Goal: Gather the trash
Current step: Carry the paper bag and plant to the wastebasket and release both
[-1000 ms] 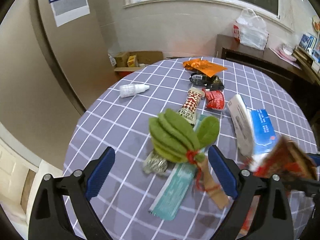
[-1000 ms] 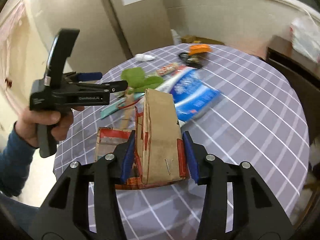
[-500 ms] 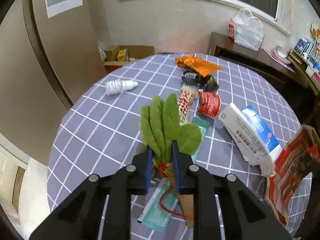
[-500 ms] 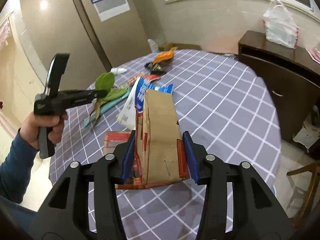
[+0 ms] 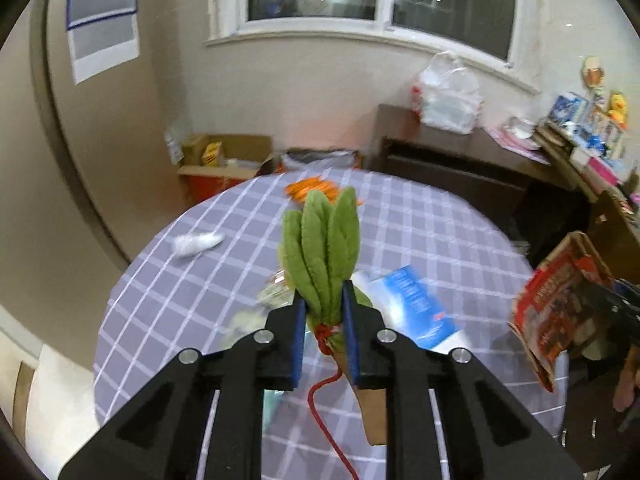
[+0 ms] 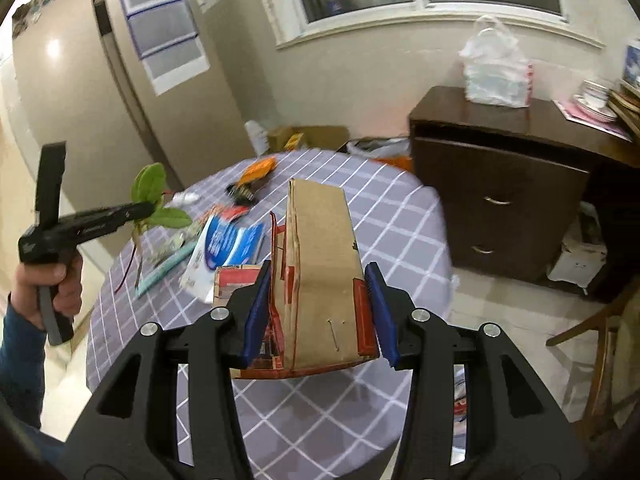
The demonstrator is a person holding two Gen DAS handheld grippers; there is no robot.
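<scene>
My left gripper (image 5: 323, 312) is shut on a green felt leaf bundle (image 5: 322, 248) tied with red string and holds it lifted above the round table (image 5: 420, 220). It also shows in the right wrist view (image 6: 154, 200). My right gripper (image 6: 318, 308) is shut on a brown and red paper bag (image 6: 320, 264), held above the table's right side; the bag also shows in the left wrist view (image 5: 560, 304). On the table lie a blue and white box (image 6: 228, 244), an orange wrapper (image 6: 258, 170), a white bottle (image 5: 196, 243) and a teal strip (image 6: 170, 266).
A dark wooden cabinet (image 6: 500, 200) with a white plastic bag (image 6: 496, 72) stands to the right of the table. Cardboard boxes (image 5: 224, 160) sit on the floor behind the table. A wooden chair (image 6: 600, 340) is at the right edge.
My left gripper closed on the leaf bundle and raised it off the table. My right gripper lifted the paper bag higher and tilted it up.
</scene>
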